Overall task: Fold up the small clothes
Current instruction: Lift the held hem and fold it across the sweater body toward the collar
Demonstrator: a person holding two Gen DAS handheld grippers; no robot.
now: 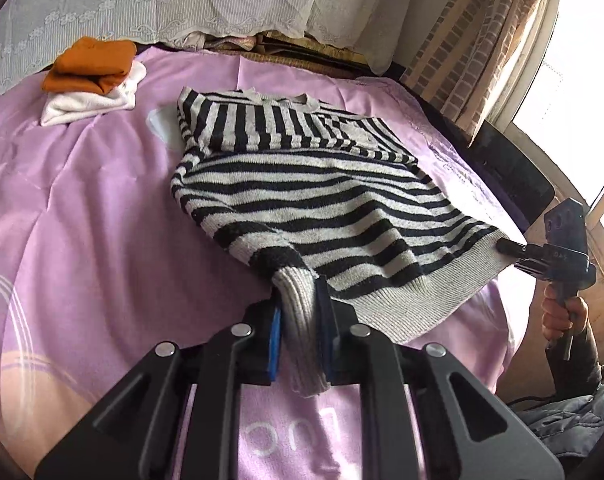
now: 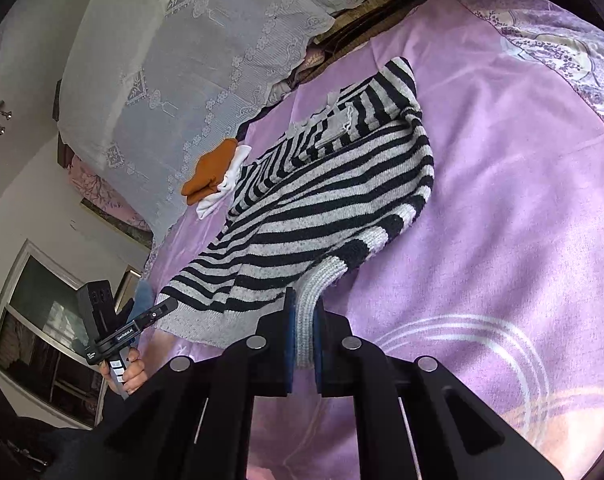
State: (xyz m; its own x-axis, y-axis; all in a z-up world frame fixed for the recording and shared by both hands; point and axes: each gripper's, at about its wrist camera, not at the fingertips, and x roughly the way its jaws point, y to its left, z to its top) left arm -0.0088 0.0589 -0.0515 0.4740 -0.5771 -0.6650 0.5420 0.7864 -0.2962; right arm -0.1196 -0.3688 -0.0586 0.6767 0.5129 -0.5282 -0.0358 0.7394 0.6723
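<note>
Item: striped sweater (image 1: 302,200), black and grey knit, lying on the bed (image 1: 82,220) over a pink-purple sheet; both sleeves are already turned in across the chest, body flat, grey ribbed hem nearest the person

Step in hand: the lengthwise fold, hem toward collar, judged from both hem corners being taken up

Left hand-held gripper (image 1: 298,320): closed on the ribbed hem at one corner, knit bunched between the blue pads

Right hand-held gripper (image 2: 302,320): closed on the opposite hem corner, likewise pinching ribbed knit

Next move calls for: lifting both corners evenly and carrying them toward the collar, keeping the hem taut so the tucked sleeves stay put

Nearby: orange garment (image 1: 90,64) folded atop a white garment (image 1: 90,104), far corner of the bed
</note>
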